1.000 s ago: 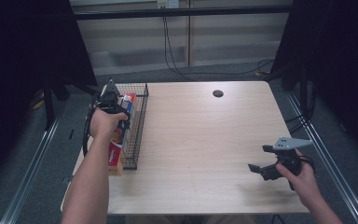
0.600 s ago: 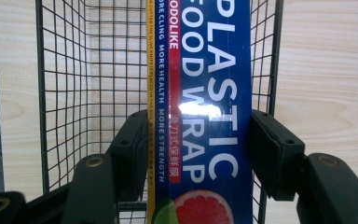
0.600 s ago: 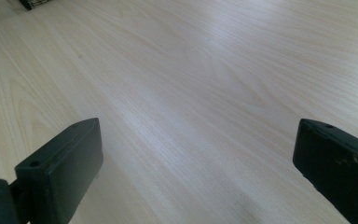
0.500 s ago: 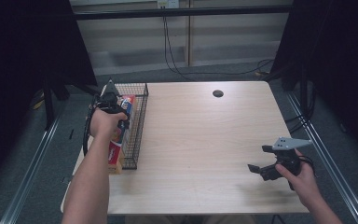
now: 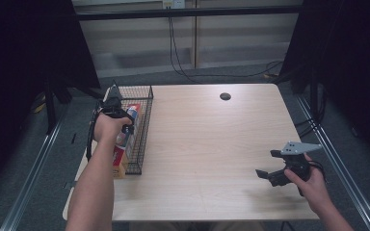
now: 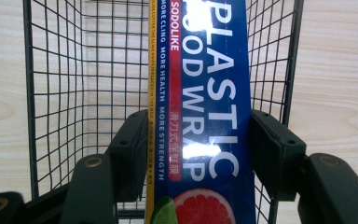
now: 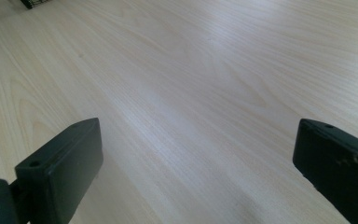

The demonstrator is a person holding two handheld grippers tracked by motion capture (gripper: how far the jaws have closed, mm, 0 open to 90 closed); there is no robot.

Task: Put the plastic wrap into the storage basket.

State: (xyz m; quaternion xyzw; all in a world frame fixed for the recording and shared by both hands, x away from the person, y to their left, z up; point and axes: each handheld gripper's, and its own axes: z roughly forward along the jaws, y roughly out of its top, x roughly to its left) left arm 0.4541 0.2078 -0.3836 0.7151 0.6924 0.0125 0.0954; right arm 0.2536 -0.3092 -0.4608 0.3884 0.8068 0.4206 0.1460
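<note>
The left tool is clamping the plastic wrap box inside the wire basket; lifting straight avoids snagging (right tool is gaping, empty).

I see the blue plastic wrap box lying lengthwise in the black wire basket, label up.

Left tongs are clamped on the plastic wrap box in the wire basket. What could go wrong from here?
1. The plastic wrap box is long and the left tongs grip it at one spot, so it may pivot or slip.
2. The wire basket is narrow; the box may snag on its mesh.
</note>
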